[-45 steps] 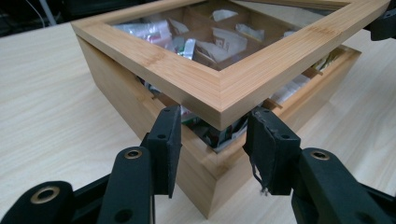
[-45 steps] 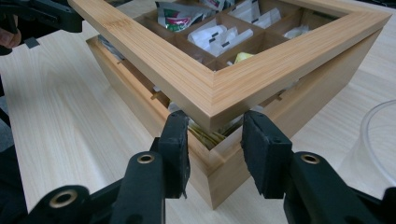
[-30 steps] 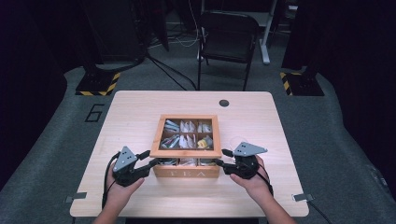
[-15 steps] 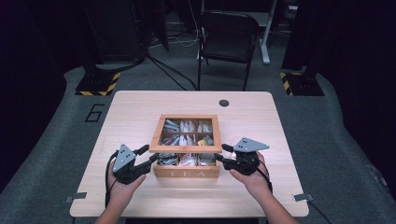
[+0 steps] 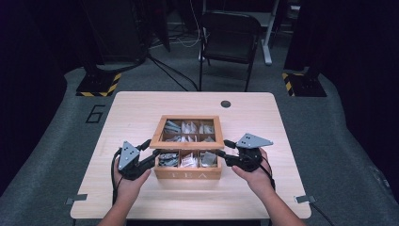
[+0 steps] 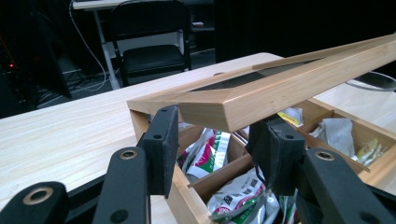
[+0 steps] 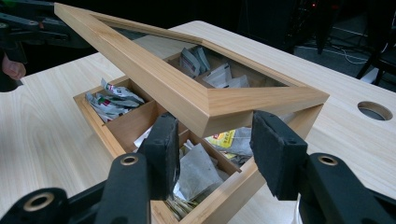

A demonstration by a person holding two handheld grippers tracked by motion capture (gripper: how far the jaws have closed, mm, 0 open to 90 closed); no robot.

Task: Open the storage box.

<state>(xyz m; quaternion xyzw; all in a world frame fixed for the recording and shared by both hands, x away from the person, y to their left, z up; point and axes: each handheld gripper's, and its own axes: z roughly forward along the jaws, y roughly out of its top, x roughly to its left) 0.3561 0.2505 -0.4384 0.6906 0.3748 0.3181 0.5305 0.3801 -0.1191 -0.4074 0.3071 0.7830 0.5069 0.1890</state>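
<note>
My left gripper (image 5: 151,151) sits at the left front corner of the tea box (image 5: 188,175), which stands mid-table (image 5: 141,108), toward my edge. In the left gripper view the jaws straddle the raised lid's (image 6: 280,88) front corner: the left pad stands outside the box wall, the right pad reaches under the lid over the sachets (image 6: 233,200). The jaws have just been opening and closing a little; they stand partly apart, and I cannot tell whether the pads press on the wood or merely prop it.

The lid is a stiff wooden frame around a pane, hinged at the back and tilted up at the front. I judge it light but rigid, so both front corners should rise together or it may rack on its hinges. The wood looks smooth, so the soft pads ought to bear under the frame's edge, never on the pane, which could crack. The sachets are loose, crinkly and easily snagged by a jaw tip.

My right gripper (image 5: 225,148) mirrors this at the right front corner: jaws half apart astride the lid's corner (image 7: 261,100), nothing clamped that I can see.
</note>
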